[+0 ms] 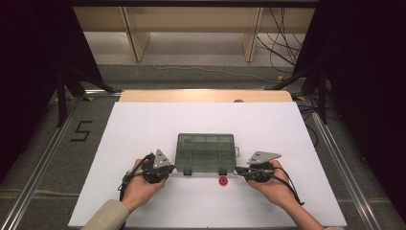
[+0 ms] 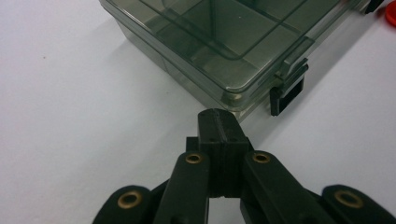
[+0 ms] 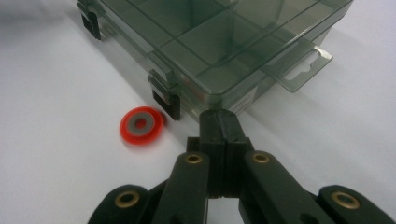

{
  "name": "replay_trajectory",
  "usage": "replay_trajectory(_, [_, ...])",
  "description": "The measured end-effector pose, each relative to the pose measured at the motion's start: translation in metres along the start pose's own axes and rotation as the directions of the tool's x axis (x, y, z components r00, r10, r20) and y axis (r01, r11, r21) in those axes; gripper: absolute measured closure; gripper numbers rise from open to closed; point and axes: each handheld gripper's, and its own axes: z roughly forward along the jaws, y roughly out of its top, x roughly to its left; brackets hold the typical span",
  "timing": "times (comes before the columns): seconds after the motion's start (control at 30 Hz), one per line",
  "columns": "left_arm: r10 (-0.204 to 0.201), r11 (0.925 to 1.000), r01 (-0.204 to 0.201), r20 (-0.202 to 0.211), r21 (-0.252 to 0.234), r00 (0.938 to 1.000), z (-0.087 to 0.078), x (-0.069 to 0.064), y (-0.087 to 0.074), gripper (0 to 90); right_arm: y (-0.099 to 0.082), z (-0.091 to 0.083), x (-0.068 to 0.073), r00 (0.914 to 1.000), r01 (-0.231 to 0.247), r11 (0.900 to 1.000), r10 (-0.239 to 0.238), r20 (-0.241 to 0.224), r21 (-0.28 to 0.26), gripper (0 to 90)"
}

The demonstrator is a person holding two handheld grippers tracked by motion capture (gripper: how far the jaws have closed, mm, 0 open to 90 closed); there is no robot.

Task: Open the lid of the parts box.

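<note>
forearms enter from the near edge of the white table (image 1: pixel 143 124), one gripper in each hand. left gripper (image 1: pixel 165 173) and right gripper (image 1: pixel 242 171) both have jaws fully closed with nothing held. each tip rests just beside a near corner of the compartment box (image 1: pixel 206 152), judged a bracketing position ahead of work on its two black latches (image 3: pixel 167 103). a red ring (image 1: pixel 223 181) with a grey centre lies on the table just in front of the box, near the right-hand latch. the box is smoky translucent plastic, lid down, divided into compartments, with a hang tab (image 3: pixel 306 65) on its right end. contents cannot be told. beyond lie floor and wooden shelving (image 1: pixel 139 33).
</note>
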Motion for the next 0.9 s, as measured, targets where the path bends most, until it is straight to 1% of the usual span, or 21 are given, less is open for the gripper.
replay_trajectory(0.03, [-0.011,0.9998,0.011,0.005,-0.015,0.9999,0.000,-0.002,0.000,89.8,0.000,0.000,0.000,1.0000,-0.002,1.0000,0.002,-0.001,0.005,90.0])
replay_trajectory(0.07, [0.005,1.0000,-0.005,-0.001,-0.006,1.0000,-0.001,-0.001,0.000,89.8,0.000,0.000,0.000,1.0000,0.004,1.0000,-0.004,0.003,0.004,90.0])
replay_trajectory(0.13, [0.011,0.9999,-0.011,0.002,-0.010,0.9999,-0.002,-0.001,0.001,89.6,0.000,0.000,0.000,1.0000,0.002,1.0000,-0.002,0.003,0.004,90.0])
replay_trajectory(0.2, [0.025,0.9993,-0.025,0.001,-0.028,0.9997,-0.004,-0.001,0.002,89.4,0.000,0.000,0.000,1.0000,0.003,1.0000,-0.003,0.003,0.004,90.0])
replay_trajectory(0.23, [0.034,0.9992,-0.034,-0.002,-0.021,0.9994,-0.005,-0.002,0.002,89.2,0.000,0.000,0.000,1.0000,0.003,1.0000,-0.003,0.004,0.005,90.0])
replay_trajectory(0.3, [0.034,0.9992,-0.034,0.000,-0.022,0.9994,-0.004,-0.002,0.002,89.0,0.000,0.000,0.001,1.0000,-0.001,1.0000,0.001,0.002,0.006,90.0])
replay_trajectory(0.33, [0.044,0.9987,-0.044,-0.005,-0.025,0.9990,-0.005,-0.001,0.002,89.0,0.000,-0.001,0.001,1.0000,0.001,1.0000,-0.001,0.001,0.004,90.0])
replay_trajectory(0.37, [0.044,0.9987,-0.044,-0.005,-0.025,0.9990,-0.005,-0.001,0.002,88.9,0.000,-0.001,0.001,1.0000,0.006,1.0000,-0.006,0.003,0.001,90.0])
replay_trajectory(0.4, [0.024,0.9988,-0.025,-0.003,-0.043,0.9997,-0.006,-0.001,0.002,89.0,0.001,-0.001,0.001,1.0000,0.004,1.0000,-0.004,0.006,-0.006,90.0])
replay_trajectory(0.47, [0.021,0.9985,-0.021,-0.004,-0.050,0.9998,-0.008,0.000,0.004,89.4,0.001,-0.002,0.001,0.9999,0.005,1.0000,-0.005,0.009,-0.007,90.0])
replay_trajectory(0.5, [0.023,0.9976,-0.023,-0.002,-0.065,0.9997,-0.009,0.000,0.004,89.6,0.002,-0.002,0.001,0.9999,0.008,0.9999,-0.008,0.011,-0.010,90.0])
replay_trajectory(0.53, [0.008,0.9970,-0.008,-0.005,-0.077,1.0000,-0.008,-0.001,0.004,89.7,0.002,-0.003,0.001,0.9998,0.014,0.9998,-0.014,0.013,-0.015,90.0])
replay_trajectory(0.57, [0.001,0.9962,-0.001,0.001,-0.087,1.0000,-0.009,-0.002,0.004,89.8,0.002,-0.003,0.001,0.9999,0.010,0.9998,-0.010,0.009,-0.017,90.0])
replay_trajectory(0.63, [0.003,0.9963,-0.004,-0.005,-0.086,1.0000,-0.009,-0.002,0.005,89.8,0.003,-0.004,0.002,1.0000,0.006,0.9998,-0.005,0.008,-0.019,90.0])
replay_trajectory(0.67, [0.020,0.9965,-0.020,-0.010,-0.081,0.9998,-0.010,0.000,0.005,89.8,0.004,-0.005,0.003,0.9999,0.002,0.9995,-0.002,0.015,-0.032,90.0])
replay_trajectory(0.7, [0.020,0.9957,-0.021,-0.012,-0.090,0.9997,-0.011,0.000,0.006,89.9,0.004,-0.006,0.003,0.9999,-0.001,0.9994,0.001,0.015,-0.033,90.0])
replay_trajectory(0.73, [0.017,0.9964,-0.018,-0.011,-0.083,0.9998,-0.013,0.000,0.006,89.8,0.005,-0.006,0.003,0.9998,0.010,0.9991,-0.009,0.018,-0.041,90.0])
replay_trajectory(0.8, [-0.011,0.9937,0.010,-0.009,-0.111,0.9999,-0.013,-0.001,0.007,89.9,0.006,-0.007,0.003,0.9997,0.005,0.9983,-0.004,0.026,-0.059,90.0])
replay_trajectory(0.83, [0.005,0.9942,-0.007,-0.019,-0.107,0.9998,-0.014,0.000,0.007,89.9,0.006,-0.008,0.002,0.9993,0.012,0.9976,-0.009,0.035,-0.068,90.0])
replay_trajectory(0.87, [0.007,0.9942,-0.008,-0.011,-0.107,0.9999,-0.015,0.000,0.008,89.9,0.007,-0.008,0.002,0.9993,0.008,0.9971,-0.005,0.037,-0.076,90.0])
replay_trajectory(0.9, [0.008,0.9939,-0.010,-0.019,-0.110,0.9998,-0.016,0.001,0.008,89.9,0.007,-0.009,0.002,0.9993,0.007,0.9967,-0.004,0.038,-0.081,90.0])
